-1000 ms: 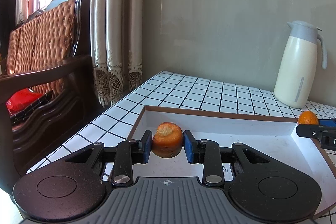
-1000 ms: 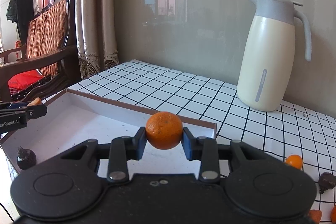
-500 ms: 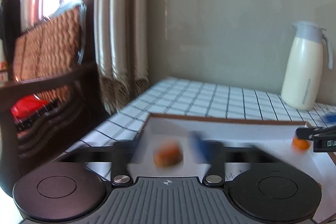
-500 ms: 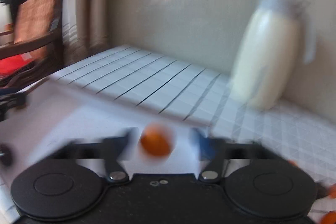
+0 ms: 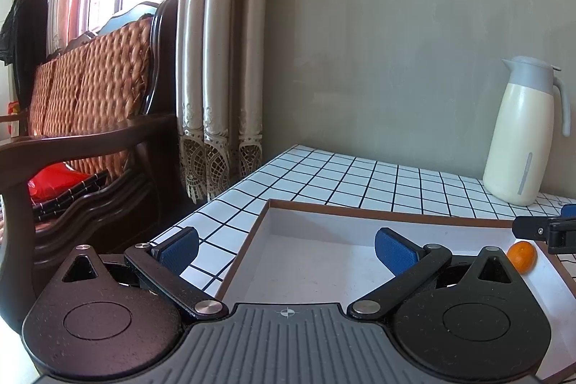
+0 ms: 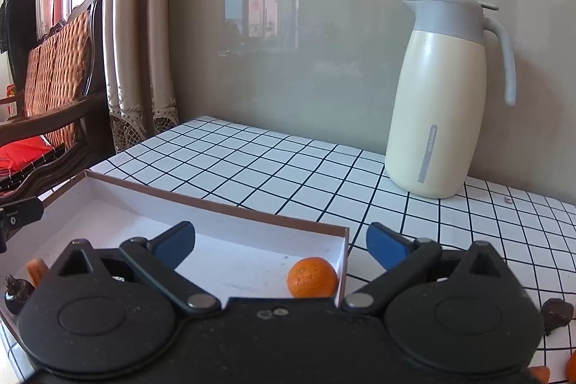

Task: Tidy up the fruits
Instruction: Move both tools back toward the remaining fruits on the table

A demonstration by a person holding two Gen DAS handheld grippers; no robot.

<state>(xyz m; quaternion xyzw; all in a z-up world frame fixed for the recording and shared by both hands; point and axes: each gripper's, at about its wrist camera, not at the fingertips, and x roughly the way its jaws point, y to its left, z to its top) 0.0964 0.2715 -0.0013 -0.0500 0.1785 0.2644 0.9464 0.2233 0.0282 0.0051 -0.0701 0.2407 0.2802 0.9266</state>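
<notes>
Both grippers are standing wide and empty over the white tray (image 6: 252, 215).

The left gripper (image 5: 286, 245) and the right gripper (image 6: 280, 245) have just been opening, with nothing between their blue pads. The whole orange (image 6: 312, 277) is lying in the tray's right near corner, beside its wall. At the tray's left end, an orange piece (image 6: 36, 270) and a dark fruit (image 6: 16, 290) are lying together. The cream jug (image 6: 442, 103) is standing well behind the tray.
</notes>
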